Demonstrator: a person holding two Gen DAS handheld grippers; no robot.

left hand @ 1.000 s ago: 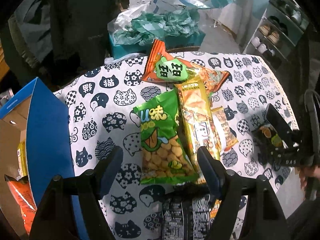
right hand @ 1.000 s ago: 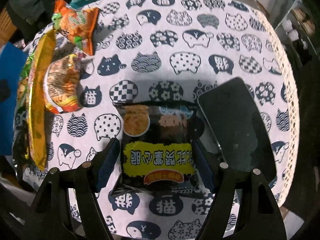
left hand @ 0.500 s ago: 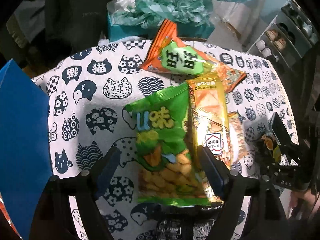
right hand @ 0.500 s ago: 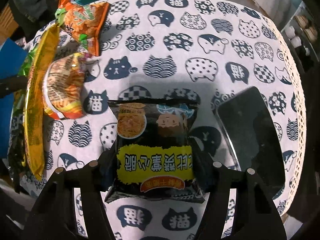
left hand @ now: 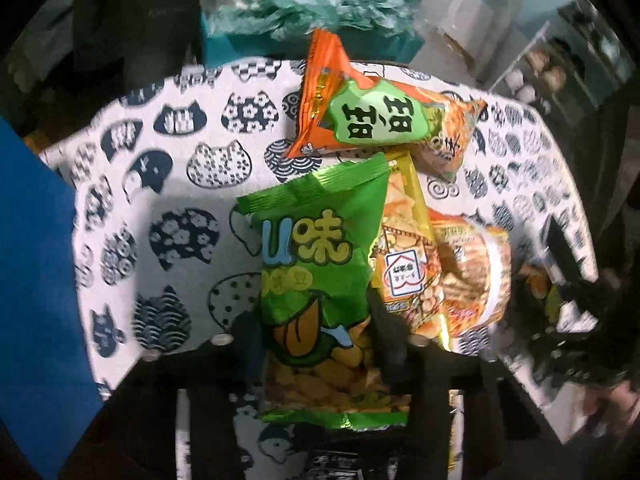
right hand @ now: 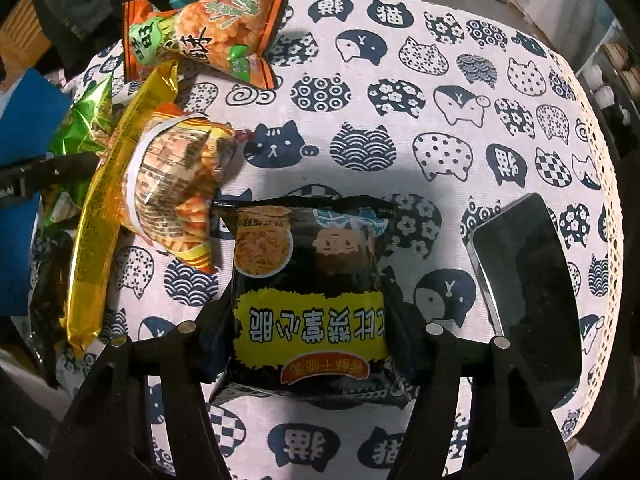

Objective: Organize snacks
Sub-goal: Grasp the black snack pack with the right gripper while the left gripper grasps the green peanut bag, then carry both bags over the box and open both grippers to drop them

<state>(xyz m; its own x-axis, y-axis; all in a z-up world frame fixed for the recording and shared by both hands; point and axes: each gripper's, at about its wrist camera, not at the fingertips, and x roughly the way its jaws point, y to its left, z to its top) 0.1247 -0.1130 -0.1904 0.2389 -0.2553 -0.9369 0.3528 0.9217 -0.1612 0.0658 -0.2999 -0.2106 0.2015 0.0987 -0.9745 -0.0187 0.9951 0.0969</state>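
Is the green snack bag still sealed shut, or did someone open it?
Sealed, it seems. The green snack bag has both crimped ends unbroken, and its clear window shows snacks packed inside. The left gripper is closing on its sides.

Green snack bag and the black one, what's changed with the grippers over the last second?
The left gripper dropped over the green snack bag and its jaws are closing, pinching the bag's middle. The right gripper narrowed from loosely straddling the black snack bag to gripping its sides. The orange bag, yellow bag and cat-print cloth stayed as they were.
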